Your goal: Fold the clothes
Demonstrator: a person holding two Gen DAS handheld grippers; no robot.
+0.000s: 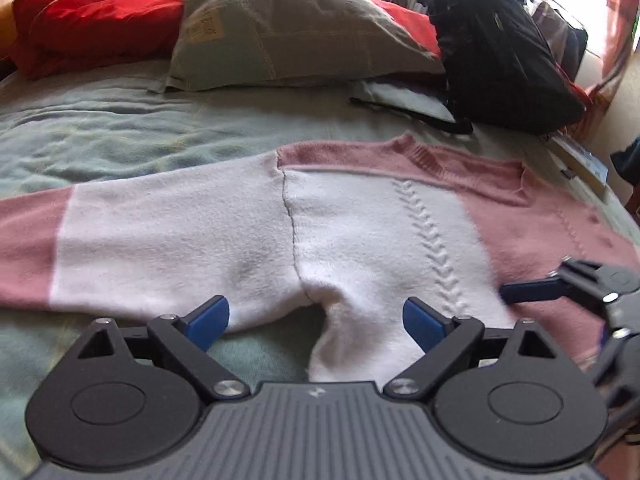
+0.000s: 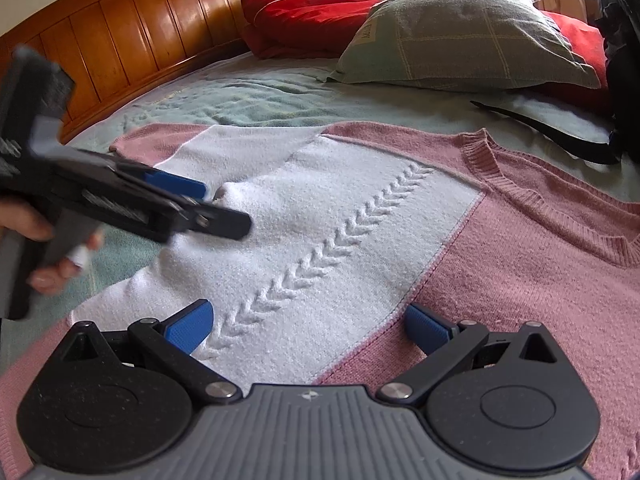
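Pink-and-white sweater [image 2: 360, 216] spread flat on bed [image 1: 120, 128], unfolded, sleeve out. Left gripper [image 1: 316, 322] and right gripper [image 2: 310, 330] both spread wide, empty, hovering above. All folds remaining.

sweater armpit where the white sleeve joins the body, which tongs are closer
Left. The left tongs hang open right at the sweater armpit; the right tongs sit open farther along, over the white-pink seam.

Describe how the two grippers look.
Both match: the left gripper and right gripper have a grey ribbed body, two black round discs, black linkage arms with silver pivots and blue ridged finger pads. No cables show.
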